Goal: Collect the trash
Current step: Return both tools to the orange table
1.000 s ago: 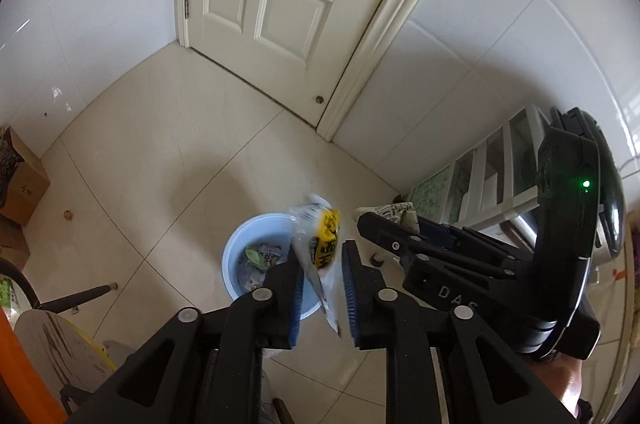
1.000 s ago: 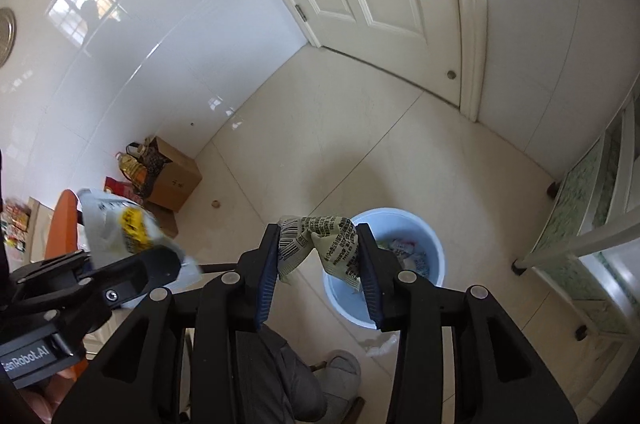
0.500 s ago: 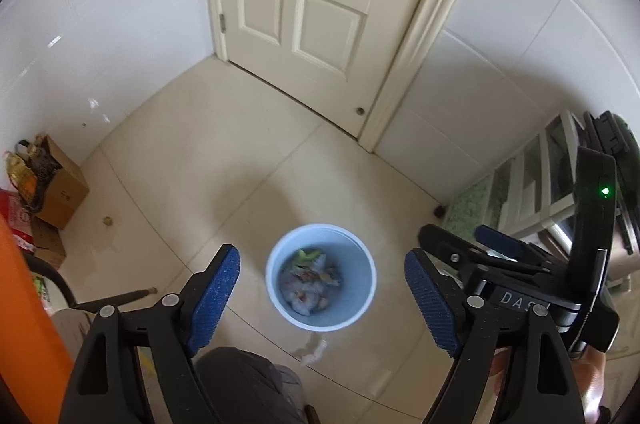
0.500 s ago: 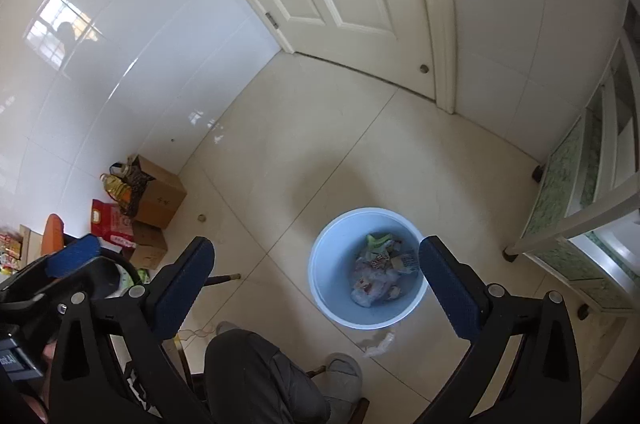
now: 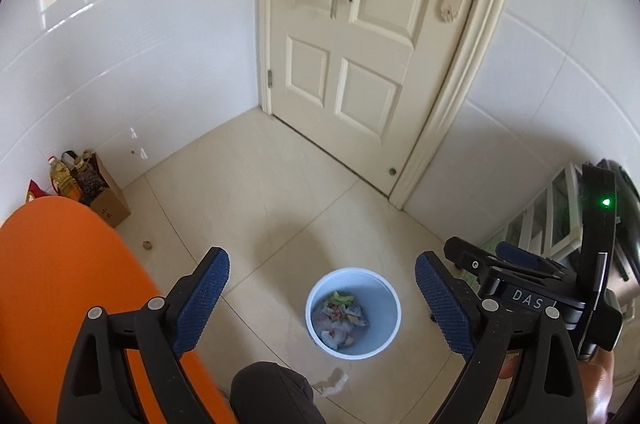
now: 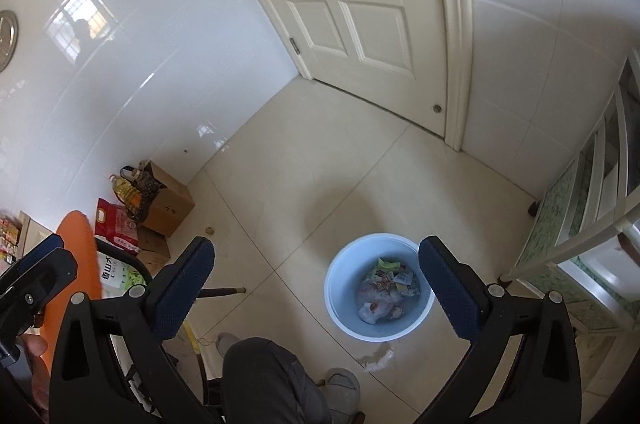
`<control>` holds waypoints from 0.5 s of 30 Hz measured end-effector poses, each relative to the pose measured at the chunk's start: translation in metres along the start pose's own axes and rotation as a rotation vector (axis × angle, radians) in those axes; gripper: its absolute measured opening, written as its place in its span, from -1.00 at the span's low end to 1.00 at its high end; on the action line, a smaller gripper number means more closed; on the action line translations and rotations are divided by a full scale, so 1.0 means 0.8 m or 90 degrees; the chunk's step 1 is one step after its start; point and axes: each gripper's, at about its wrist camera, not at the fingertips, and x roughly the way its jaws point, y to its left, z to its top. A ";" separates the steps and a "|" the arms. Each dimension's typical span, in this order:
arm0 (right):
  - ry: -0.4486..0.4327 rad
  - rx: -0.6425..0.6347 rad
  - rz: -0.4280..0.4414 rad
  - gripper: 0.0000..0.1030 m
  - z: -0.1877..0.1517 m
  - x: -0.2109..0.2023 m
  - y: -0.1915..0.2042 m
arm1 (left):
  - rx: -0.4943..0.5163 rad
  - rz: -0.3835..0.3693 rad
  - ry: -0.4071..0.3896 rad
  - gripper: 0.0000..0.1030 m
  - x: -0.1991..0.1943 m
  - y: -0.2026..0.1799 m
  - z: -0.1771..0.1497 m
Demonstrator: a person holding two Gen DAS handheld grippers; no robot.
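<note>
A pale blue bin [image 5: 390, 328] stands on the tiled floor, with crumpled wrappers [image 5: 340, 316] lying in it. My left gripper [image 5: 321, 255] hangs above and short of it, its jaws opening wide with nothing between them. My right gripper [image 6: 317, 242] is open just as wide and empty. In its view the bin [image 6: 340, 288] with the wrappers [image 6: 386, 288] lies just inside the right finger [image 6: 452, 288]. A white scrap [image 5: 334, 386] lies on the floor in front of the bin, seen also as the scrap [image 6: 378, 360] in the right wrist view.
An orange round tabletop [image 5: 60, 284] is at the left. A cardboard box [image 5: 108, 200] with bottles stands by the wall. A shut white door [image 5: 360, 64] is ahead, a white shelf unit [image 6: 600, 224] at the right. The person's knee [image 5: 272, 392] and shoe [image 6: 344, 392] are below.
Both grippers let go of their wrappers, which now lie in the bin. Both sets of jaws went from shut to wide, and both hands rose, so the bin looks smaller.
</note>
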 end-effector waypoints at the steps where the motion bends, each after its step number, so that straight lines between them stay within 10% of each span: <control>1: -0.005 -0.005 0.003 1.00 0.001 -0.005 0.007 | -0.006 0.005 -0.010 0.78 -0.014 0.007 -0.005; 15: -0.085 -0.157 0.093 1.00 -0.006 -0.092 0.190 | -0.111 0.085 -0.161 0.88 -0.219 0.126 -0.092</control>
